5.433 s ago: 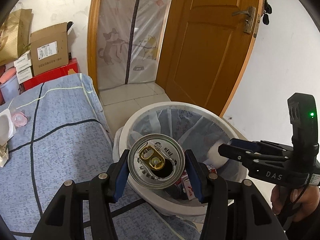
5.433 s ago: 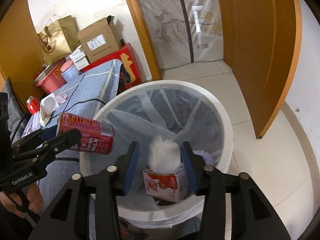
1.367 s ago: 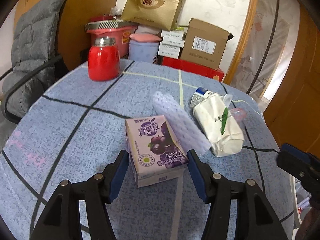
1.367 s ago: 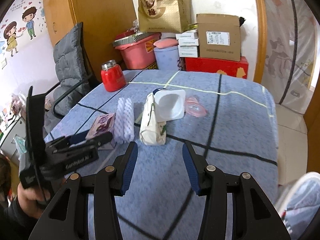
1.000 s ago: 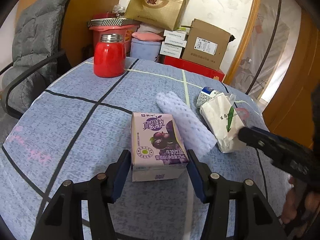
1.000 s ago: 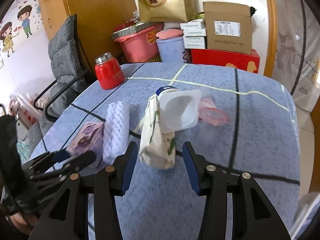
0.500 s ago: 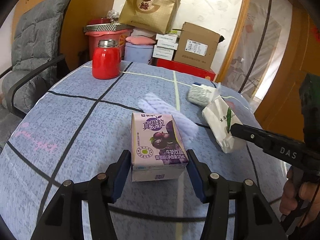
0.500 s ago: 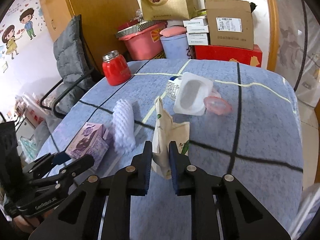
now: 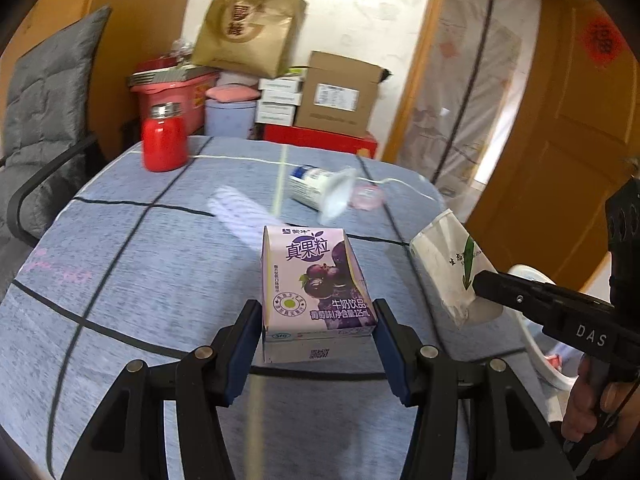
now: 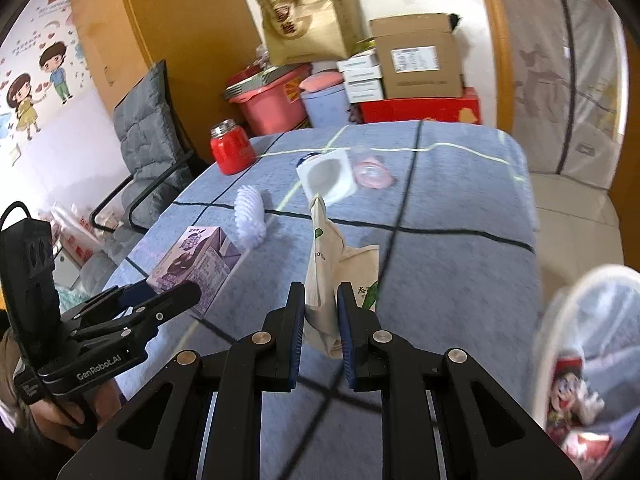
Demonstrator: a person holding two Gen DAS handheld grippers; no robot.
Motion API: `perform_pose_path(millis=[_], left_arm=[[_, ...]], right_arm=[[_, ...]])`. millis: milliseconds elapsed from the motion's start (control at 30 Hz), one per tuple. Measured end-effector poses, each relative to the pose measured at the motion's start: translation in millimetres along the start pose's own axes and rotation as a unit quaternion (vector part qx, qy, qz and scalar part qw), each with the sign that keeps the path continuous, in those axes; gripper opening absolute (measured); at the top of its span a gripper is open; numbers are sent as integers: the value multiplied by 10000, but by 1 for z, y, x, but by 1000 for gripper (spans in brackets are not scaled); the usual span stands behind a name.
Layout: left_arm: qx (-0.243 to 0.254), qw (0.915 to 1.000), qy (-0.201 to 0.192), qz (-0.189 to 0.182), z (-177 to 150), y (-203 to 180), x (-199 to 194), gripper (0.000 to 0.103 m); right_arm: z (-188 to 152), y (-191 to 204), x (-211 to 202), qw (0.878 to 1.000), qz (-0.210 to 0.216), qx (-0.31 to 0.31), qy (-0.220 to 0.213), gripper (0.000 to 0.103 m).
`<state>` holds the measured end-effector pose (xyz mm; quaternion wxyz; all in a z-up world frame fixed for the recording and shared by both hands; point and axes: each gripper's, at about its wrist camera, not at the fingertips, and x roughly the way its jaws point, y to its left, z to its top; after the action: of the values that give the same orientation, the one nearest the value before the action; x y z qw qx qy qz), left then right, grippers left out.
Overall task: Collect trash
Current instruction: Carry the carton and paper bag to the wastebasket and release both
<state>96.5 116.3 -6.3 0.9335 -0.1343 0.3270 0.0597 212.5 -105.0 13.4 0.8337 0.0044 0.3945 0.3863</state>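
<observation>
A purple grape milk carton (image 9: pixel 316 292) hangs a little above the blue checked tablecloth (image 9: pixel 120 280), with my left gripper (image 9: pixel 316 332) shut on its sides. From the right wrist view the same carton (image 10: pixel 196 264) and left gripper (image 10: pixel 160 300) show at the left. My right gripper (image 10: pixel 322 312) is shut on a crumpled white paper bag (image 10: pixel 340 272), lifted off the cloth. The bag (image 9: pixel 448 264) and the right gripper (image 9: pixel 500 284) appear at the right of the left wrist view. The white-lined trash bin (image 10: pixel 580 320) sits low at the right.
On the cloth lie a tipped yogurt cup (image 10: pixel 328 178), a pink lid (image 10: pixel 372 176) and a white foam net (image 10: pixel 250 216). A red jar (image 10: pixel 232 148) stands at the far left corner. A grey chair (image 10: pixel 148 140) is left of the table, with boxes and tubs behind.
My right gripper shut on the paper bag and lifted it off the cloth. Both grippers moved with their loads toward the table's right side; the bin has come into view.
</observation>
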Motion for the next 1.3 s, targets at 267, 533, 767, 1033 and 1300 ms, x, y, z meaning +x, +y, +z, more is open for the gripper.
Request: perform_pose_path(millis=[267, 533, 767, 1033, 1300], left_arm=[[371, 9985, 12, -398, -7, -48, -11, 56], [664, 9951, 109, -722, -13, -91, -10, 56], [969, 9898, 170, -1032, -17, -129, -5, 56], [1238, 9834, 252, -1300, -19, -164, 6, 56], [1533, 9746, 315, -1600, -21, -204, 18, 56]], right_arm=[[-25, -23, -45, 9992, -242, 259, -167, 17], [-41, -45, -83, 9971, -487, 463, -365, 17], [-55, -68, -106, 9940, -687, 717, -460, 17], [-71, -103, -132, 9879, -978, 1054, -576, 17], [-86, -141, -155, 9786, -1299, 1452, -658, 17]])
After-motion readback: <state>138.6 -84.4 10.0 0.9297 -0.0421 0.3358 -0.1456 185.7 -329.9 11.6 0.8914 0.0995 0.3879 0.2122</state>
